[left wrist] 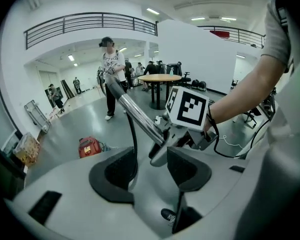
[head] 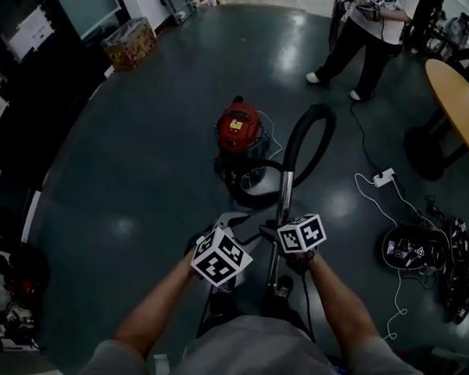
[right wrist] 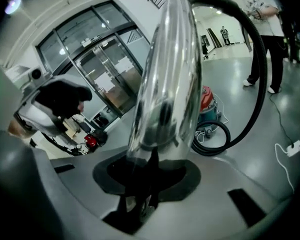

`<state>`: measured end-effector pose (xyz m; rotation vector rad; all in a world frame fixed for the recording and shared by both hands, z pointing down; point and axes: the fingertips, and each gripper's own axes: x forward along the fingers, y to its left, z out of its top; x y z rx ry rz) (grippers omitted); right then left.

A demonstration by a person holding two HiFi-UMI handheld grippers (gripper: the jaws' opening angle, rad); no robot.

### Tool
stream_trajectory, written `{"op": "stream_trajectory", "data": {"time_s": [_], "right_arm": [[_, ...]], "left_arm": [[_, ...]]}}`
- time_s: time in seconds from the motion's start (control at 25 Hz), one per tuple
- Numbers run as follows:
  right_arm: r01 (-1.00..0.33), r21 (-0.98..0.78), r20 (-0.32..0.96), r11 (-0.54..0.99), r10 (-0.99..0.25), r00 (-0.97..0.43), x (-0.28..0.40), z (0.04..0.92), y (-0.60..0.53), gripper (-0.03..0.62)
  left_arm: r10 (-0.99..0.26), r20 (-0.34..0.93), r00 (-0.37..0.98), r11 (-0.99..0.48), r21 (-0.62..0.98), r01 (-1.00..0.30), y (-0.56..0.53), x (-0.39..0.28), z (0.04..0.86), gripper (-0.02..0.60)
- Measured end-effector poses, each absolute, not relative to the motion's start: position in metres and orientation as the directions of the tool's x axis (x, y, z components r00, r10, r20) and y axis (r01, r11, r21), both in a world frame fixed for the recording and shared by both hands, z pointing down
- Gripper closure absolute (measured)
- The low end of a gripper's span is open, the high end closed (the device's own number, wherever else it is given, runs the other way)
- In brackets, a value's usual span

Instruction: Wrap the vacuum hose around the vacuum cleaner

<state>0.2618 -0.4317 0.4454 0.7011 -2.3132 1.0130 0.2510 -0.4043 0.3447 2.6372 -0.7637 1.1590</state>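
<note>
The red vacuum cleaner (head: 238, 128) stands on the dark floor ahead of me. Its black hose (head: 306, 135) coils at the base, then arches up into a chrome wand (head: 284, 198). My right gripper (head: 288, 237) is shut on the wand's lower part; in the right gripper view the wand (right wrist: 166, 84) fills the space between the jaws, with the vacuum cleaner (right wrist: 210, 104) and hose (right wrist: 257, 79) behind. My left gripper (head: 233, 223) is open beside it. In the left gripper view the wand (left wrist: 138, 117) slants past the wide jaws, untouched, toward the right gripper's marker cube (left wrist: 188, 107).
A person (head: 369, 22) stands at the far right near a round wooden table (head: 458, 100). A white power strip (head: 384, 176) with its cable lies right of the hose. Black gear (head: 426, 250) is heaped at the right, and a cardboard box (head: 129, 42) sits far left.
</note>
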Motion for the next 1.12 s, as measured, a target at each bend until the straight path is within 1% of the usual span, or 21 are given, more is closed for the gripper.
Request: {"op": "stream_trajectory", "data": {"time_s": [0.24, 0.44, 0.56, 0.64, 0.8, 0.92, 1.04, 1.12], "right_arm": [[-0.566, -0.435, 0.690, 0.701, -0.144, -0.709, 0.298, 0.465, -0.410, 0.484], [-0.492, -0.362, 0.724, 0.792, -0.093, -0.683, 0.327, 0.477, -0.396, 0.484], [-0.457, -0.302, 0.762, 0.837, -0.076, -0.643, 0.338, 0.484, -0.389, 0.484], [-0.431, -0.269, 0.784, 0.861, -0.064, -0.617, 0.345, 0.487, -0.381, 0.484], [-0.380, -0.232, 0.825, 0.895, -0.026, -0.565, 0.363, 0.493, -0.370, 0.484], [-0.325, -0.219, 0.849, 0.920, 0.016, -0.529, 0.374, 0.495, -0.361, 0.484], [-0.279, -0.182, 0.882, 0.943, 0.031, -0.471, 0.386, 0.498, -0.358, 0.484], [-0.249, -0.148, 0.899, 0.957, 0.025, -0.436, 0.391, 0.499, -0.361, 0.484]], "left_arm": [[-0.425, 0.719, 0.550, -0.867, -0.150, -0.475, -0.422, 0.302, 0.341, 0.368], [-0.451, 0.727, 0.518, -0.874, -0.241, -0.422, -0.424, 0.339, 0.336, 0.370], [-0.470, 0.738, 0.485, -0.874, -0.309, -0.376, -0.424, 0.346, 0.332, 0.370], [-0.461, 0.753, 0.469, -0.879, -0.315, -0.357, -0.420, 0.348, 0.331, 0.370], [-0.446, 0.760, 0.473, -0.881, -0.281, -0.380, -0.417, 0.353, 0.330, 0.370], [-0.466, 0.755, 0.462, -0.874, -0.311, -0.373, -0.412, 0.355, 0.329, 0.370], [-0.477, 0.755, 0.450, -0.875, -0.356, -0.329, -0.411, 0.359, 0.327, 0.370], [-0.459, 0.772, 0.440, -0.887, -0.365, -0.284, -0.412, 0.361, 0.332, 0.370]]}}
